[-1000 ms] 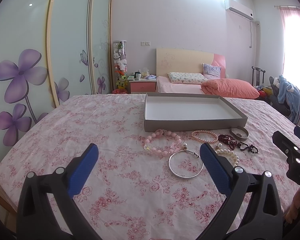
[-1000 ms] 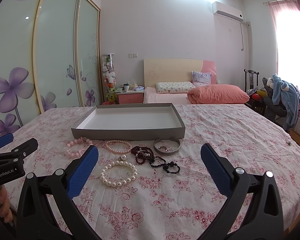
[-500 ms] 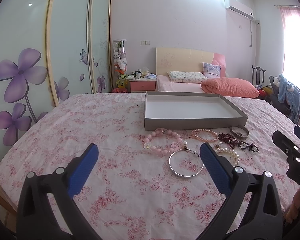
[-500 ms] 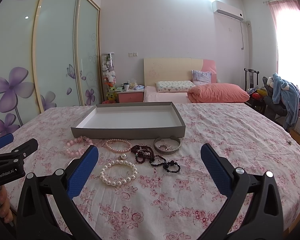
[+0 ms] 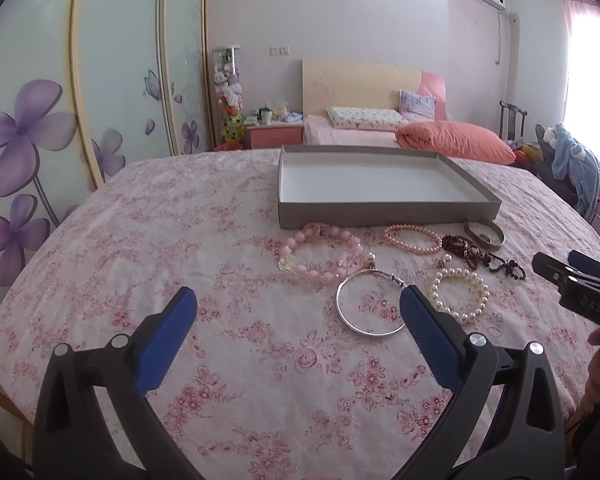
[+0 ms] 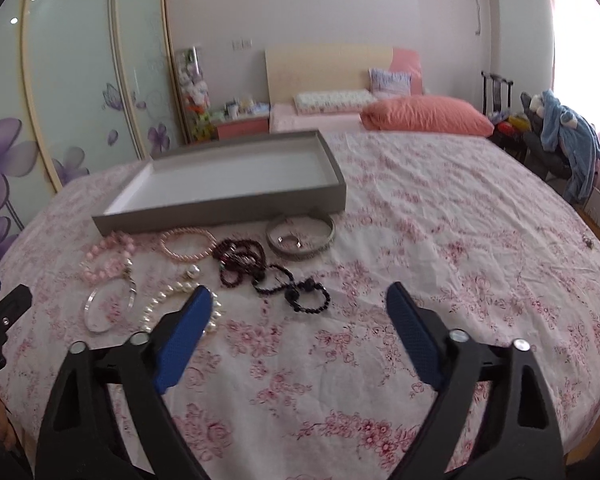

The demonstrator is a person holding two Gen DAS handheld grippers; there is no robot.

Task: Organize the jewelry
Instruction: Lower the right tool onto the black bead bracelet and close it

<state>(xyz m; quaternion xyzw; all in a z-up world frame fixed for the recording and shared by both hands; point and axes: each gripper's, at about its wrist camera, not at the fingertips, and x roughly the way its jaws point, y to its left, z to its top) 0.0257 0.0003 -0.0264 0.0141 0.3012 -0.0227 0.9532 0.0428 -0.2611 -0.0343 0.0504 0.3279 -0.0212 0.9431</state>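
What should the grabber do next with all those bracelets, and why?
Probably ease the right gripper down onto the dark bead bracelet just ahead of its fingertips. Its jaws have just been closing, with nothing between them. The grey tray is empty and every piece still lies on the floral sheet.

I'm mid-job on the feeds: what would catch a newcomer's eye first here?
Probably the shallow grey cardboard tray with a white inside, sitting empty on the pink floral bedspread. Right in front of it lies a scatter of bracelets: a chunky pink bead bracelet, a plain silver bangle, a white pearl bracelet and dark bead strands. Neither gripper holds anything.
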